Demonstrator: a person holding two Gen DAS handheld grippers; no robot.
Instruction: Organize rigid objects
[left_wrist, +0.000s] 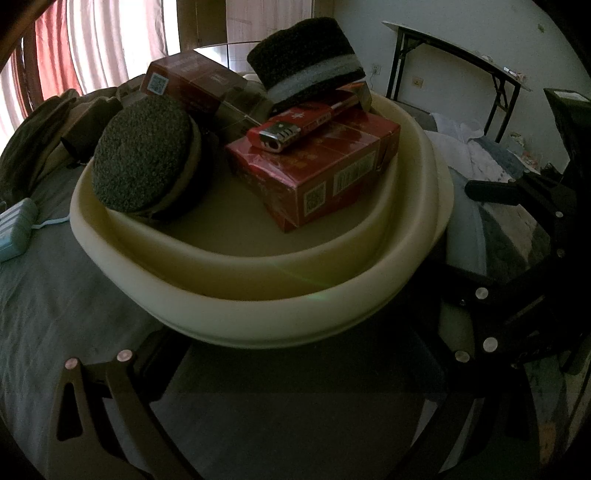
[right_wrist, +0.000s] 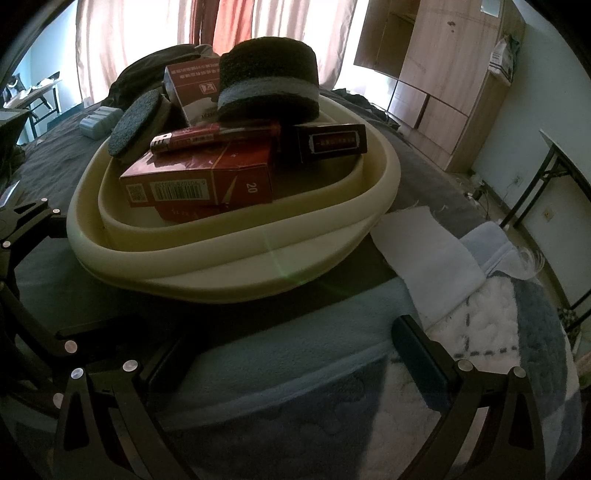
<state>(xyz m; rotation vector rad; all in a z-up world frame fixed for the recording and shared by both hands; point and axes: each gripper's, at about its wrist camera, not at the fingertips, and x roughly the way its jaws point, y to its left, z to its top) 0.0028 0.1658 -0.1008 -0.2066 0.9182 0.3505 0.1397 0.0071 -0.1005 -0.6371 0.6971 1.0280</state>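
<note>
Both grippers stand wide open and empty on a bed: the left gripper (left_wrist: 295, 354) spreads its dark fingers (left_wrist: 122, 398) just short of the near rim of a cream plastic basin (left_wrist: 258, 317), while the right gripper (right_wrist: 291, 354) hovers over a blue-and-white blanket (right_wrist: 480, 332), its own fingers (right_wrist: 424, 350) apart from the basin's edge. Inside the basin, a red cigarette pack (left_wrist: 317, 177) lies flat with a red lighter (left_wrist: 295, 127) resting across its top. A round scouring pad (left_wrist: 144, 155) leans against the basin's left wall, and a second, thicker sponge pad (left_wrist: 306, 59) sits tilted on top of the pile at the rear. Another red pack (left_wrist: 192, 81) stands behind them, and a dark box (right_wrist: 332, 142) pokes out at the right. A pale blue case (left_wrist: 14, 229) lies on the grey bedsheet (left_wrist: 55, 295), well apart from the basin, near striped curtains (left_wrist: 103, 44).
</note>
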